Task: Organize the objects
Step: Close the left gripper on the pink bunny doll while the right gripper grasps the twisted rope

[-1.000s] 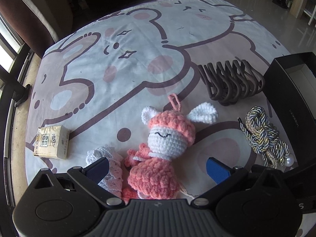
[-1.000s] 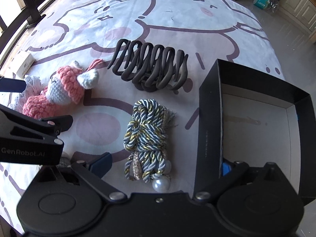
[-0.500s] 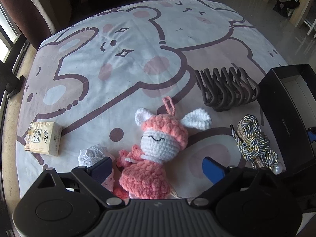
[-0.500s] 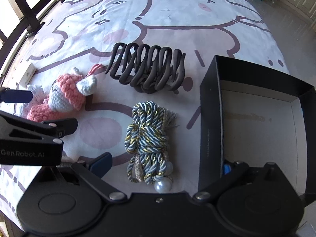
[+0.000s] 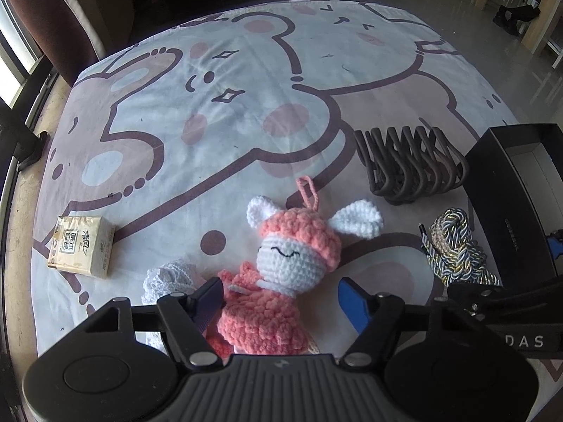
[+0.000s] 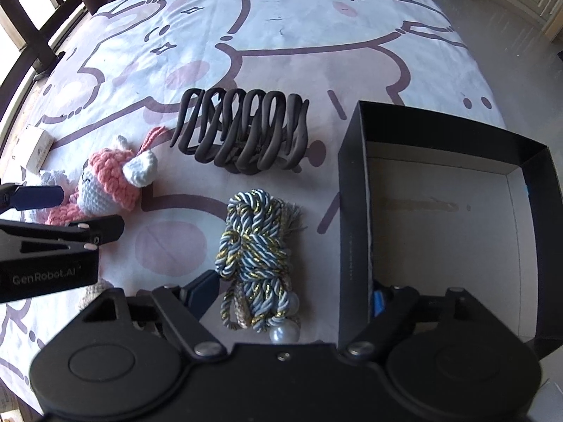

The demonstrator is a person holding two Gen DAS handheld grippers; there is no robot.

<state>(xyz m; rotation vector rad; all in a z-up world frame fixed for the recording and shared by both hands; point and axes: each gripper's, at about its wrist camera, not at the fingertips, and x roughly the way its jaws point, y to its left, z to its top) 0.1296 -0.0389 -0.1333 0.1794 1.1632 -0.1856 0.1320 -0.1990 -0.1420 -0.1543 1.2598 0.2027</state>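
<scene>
We see a crocheted doll lying on its back on a soft cloth printed with cartoon bears. Its body is chunky pink yarn, its face smooth white yarn with stitched shut eyes, and it has a pink cap with two white ears and a yarn loop on top. Our left gripper hangs over the doll's body with its blue-padded jaws on either side; they have just been closing. The left pad lies against the pink yarn, the right pad is clear of it, so the doll is not yet clamped.

Left of the doll lie a frilly white lace piece and, farther left, a small tan packet. Right of the doll sit a dark, glossy claw clip with looping teeth and a twisted blue, white and gold cord ending in a pearl. Our right gripper straddles the cord and the near wall of the black box, which stands farthest right of the doll; its jaws have been closing too, apart still.
</scene>
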